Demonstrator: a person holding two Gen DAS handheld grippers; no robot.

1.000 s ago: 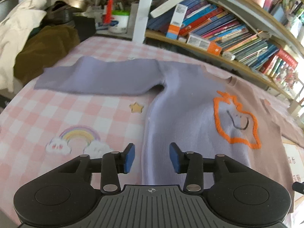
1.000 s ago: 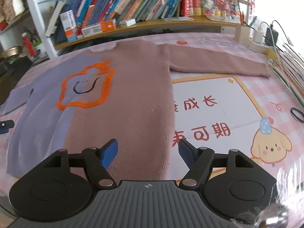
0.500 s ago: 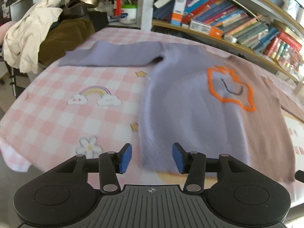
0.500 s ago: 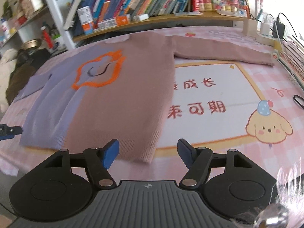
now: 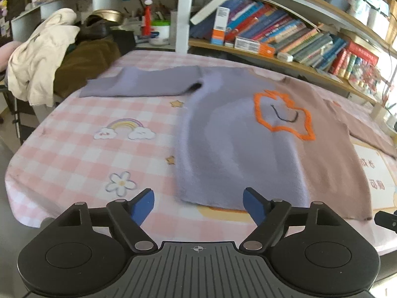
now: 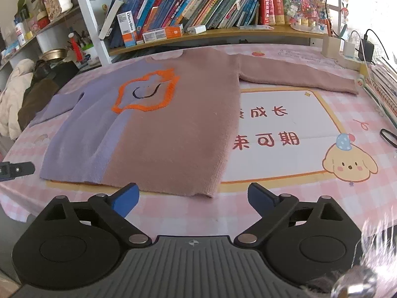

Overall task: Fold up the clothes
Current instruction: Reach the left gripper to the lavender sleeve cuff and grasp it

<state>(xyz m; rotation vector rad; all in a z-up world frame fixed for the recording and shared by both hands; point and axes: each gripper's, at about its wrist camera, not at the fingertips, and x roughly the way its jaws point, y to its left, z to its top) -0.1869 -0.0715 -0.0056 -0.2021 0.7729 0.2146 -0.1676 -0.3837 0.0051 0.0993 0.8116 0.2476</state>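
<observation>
A sweater [image 6: 173, 129], half lilac and half dusty pink with an orange outlined shape on the chest, lies flat and face up on the pink checked tablecloth [image 5: 74, 154]. Its lilac sleeve [image 5: 141, 84] stretches left, its pink sleeve [image 6: 297, 79] stretches right. My left gripper [image 5: 198, 207] hovers just short of the lilac hem corner, jaws opening, nothing between them. My right gripper [image 6: 193, 197] hangs just short of the pink hem, jaws opening and empty too. The left gripper's tip [image 6: 17, 170] shows at the left edge of the right wrist view.
Bookshelves [image 6: 198, 12] run along the table's far side. A pile of cream and brown clothes [image 5: 49, 59] sits off the left end. A printed mat [image 6: 285, 134] with a puppy lies right of the sweater. Chargers and cables [image 6: 354, 47] stand at the far right.
Both grippers have drawn back from over the sweater toward the near table edge, so the whole hem now shows. Both pairs of jaws have spread wider.
</observation>
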